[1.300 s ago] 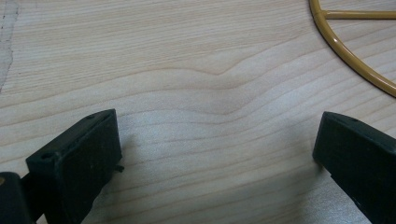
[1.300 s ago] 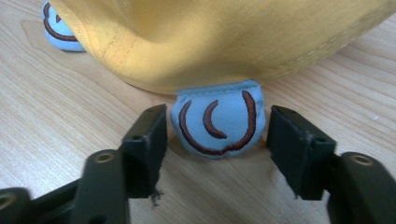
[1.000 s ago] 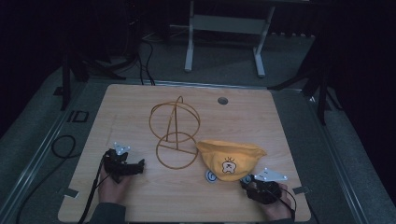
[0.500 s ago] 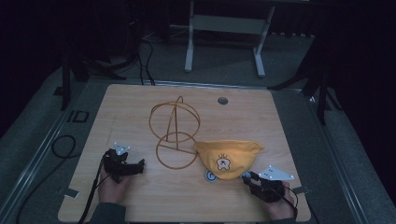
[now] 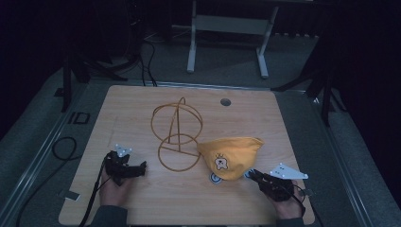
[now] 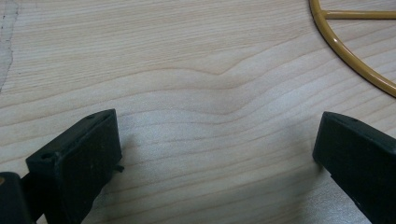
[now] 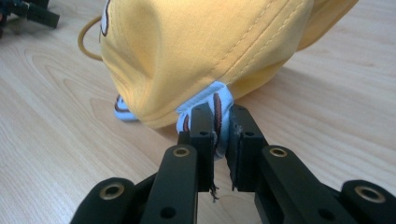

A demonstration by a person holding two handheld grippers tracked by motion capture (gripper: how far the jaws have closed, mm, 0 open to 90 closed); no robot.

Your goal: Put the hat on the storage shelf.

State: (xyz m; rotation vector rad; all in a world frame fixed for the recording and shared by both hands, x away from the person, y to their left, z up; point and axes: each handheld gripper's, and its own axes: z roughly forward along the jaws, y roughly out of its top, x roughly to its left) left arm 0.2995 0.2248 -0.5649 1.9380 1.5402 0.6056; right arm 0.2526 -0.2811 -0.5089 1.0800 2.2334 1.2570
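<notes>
Right gripper view: right tongs point(image 7: 218, 128) lie low, level, pinching the yellow cap point(image 7: 196, 51)'s blue tab point(image 7: 223, 105).

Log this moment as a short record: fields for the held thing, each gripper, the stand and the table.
held: yellow hat, pinched by its pale blue tab
right gripper: fingers just closed, shut on the tab, at the hat's near edge
left gripper: open, nothing between the fingers, low over bare wood
stand: gold wire, upright mid-table, left of the hat
hat state: part lifted, one side sagging toward the stand's base ring
table: light wood, a round hole near the far edge
</notes>
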